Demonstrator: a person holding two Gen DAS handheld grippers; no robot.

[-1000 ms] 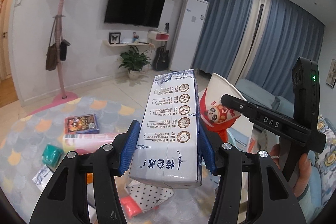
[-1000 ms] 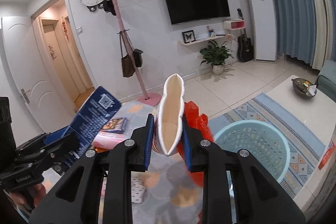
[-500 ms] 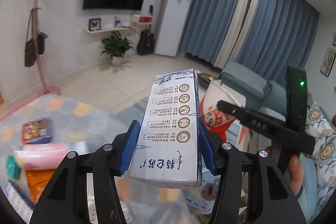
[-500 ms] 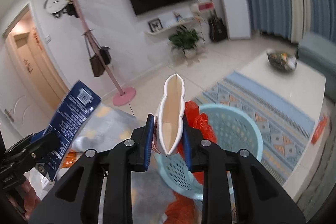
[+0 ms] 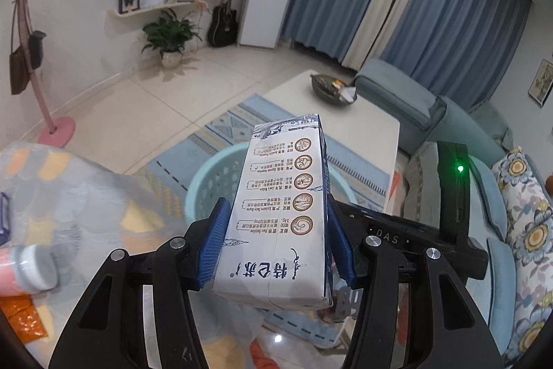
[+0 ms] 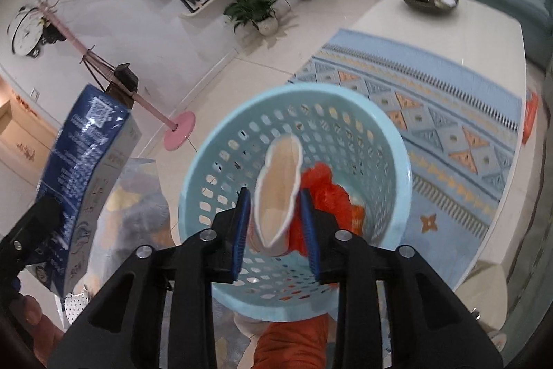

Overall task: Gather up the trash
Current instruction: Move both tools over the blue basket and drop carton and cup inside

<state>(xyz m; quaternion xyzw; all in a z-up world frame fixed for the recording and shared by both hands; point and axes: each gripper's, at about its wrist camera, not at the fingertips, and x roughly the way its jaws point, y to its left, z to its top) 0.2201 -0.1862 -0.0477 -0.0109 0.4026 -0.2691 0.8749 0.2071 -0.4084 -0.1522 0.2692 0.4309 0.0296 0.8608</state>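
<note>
Right gripper [image 6: 275, 223] squeezing a squashed paper cup [image 6: 278, 192] over the blue basket [image 6: 397, 161] | left gripper [image 5: 274, 246] clamped on milk carton [image 5: 283, 217] mid-body | both look light, crushable, easy drop imo

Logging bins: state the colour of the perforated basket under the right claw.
Light blue basket, clearest in the right wrist view.

The tiled floor [image 6: 262, 57] carries a patterned rug [image 6: 449, 113] and a blue basket [image 6: 390, 140].
</note>
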